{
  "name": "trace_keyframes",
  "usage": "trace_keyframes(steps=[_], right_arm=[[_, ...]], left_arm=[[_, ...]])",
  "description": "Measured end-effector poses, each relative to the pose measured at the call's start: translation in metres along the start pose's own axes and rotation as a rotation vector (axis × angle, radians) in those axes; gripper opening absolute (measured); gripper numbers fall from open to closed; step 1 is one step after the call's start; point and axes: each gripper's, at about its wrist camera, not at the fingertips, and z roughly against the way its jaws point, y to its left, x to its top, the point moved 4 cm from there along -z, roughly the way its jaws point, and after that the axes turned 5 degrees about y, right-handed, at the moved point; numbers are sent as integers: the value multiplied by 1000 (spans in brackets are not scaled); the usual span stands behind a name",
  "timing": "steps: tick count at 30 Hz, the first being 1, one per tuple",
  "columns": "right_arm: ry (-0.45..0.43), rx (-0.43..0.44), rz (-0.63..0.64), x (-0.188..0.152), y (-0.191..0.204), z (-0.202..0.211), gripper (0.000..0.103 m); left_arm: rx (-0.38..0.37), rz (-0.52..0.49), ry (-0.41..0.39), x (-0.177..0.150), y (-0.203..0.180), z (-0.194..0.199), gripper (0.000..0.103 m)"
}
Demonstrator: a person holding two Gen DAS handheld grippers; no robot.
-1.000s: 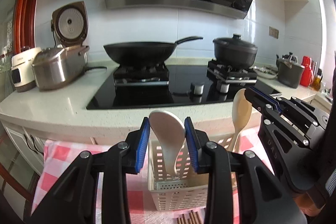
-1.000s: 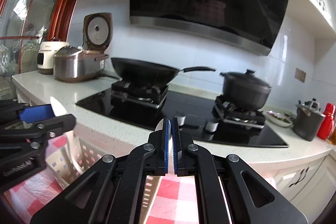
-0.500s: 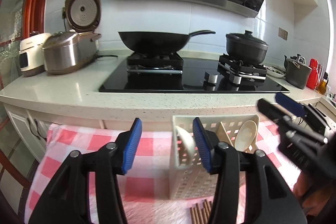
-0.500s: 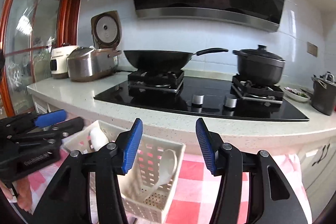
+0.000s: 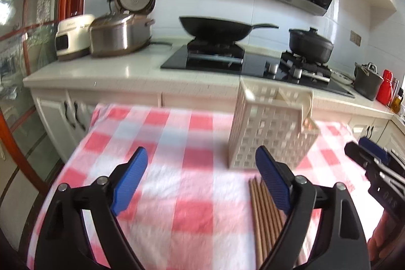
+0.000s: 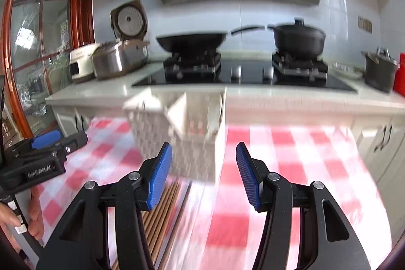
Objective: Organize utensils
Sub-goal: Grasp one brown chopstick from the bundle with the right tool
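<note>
A cream perforated utensil basket (image 5: 272,133) stands on the red-and-white checked cloth (image 5: 162,143); cream spoons (image 5: 307,108) rest inside it. It also shows in the right wrist view (image 6: 182,133), blurred. A bundle of brown chopsticks (image 5: 265,216) lies on the cloth in front of the basket, also seen in the right wrist view (image 6: 159,214). My left gripper (image 5: 201,181) is open and empty, left of the chopsticks. My right gripper (image 6: 203,173) is open and empty, just in front of the basket, with the chopsticks under its left finger.
Behind the table runs a counter (image 5: 131,67) with a hob, a black wok (image 5: 215,27), a black pot (image 5: 311,44), an open rice cooker (image 5: 121,32) and a red bottle (image 5: 384,90). Cabinet doors (image 5: 63,115) sit below the counter.
Both grippers let go of their spoons, which now sit in the basket, then opened wide and pulled back and down toward the cloth. The chopsticks have come into fuller view.
</note>
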Motion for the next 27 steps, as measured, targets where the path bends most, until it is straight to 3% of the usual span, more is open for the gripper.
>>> trace_keyframes(steps=[7,13,27], right_arm=[[126,4,-40,-45,6,-11,51],[277,-9,-53,-61,7,-42,49],[380,-39,-33,-59,26,-89,31]], left_arm=[[-13,-12,103,-46,4,-7,86],[-15,5,175,-68,7,-21,86],[-4,-11,161,-72,12,-25,85]])
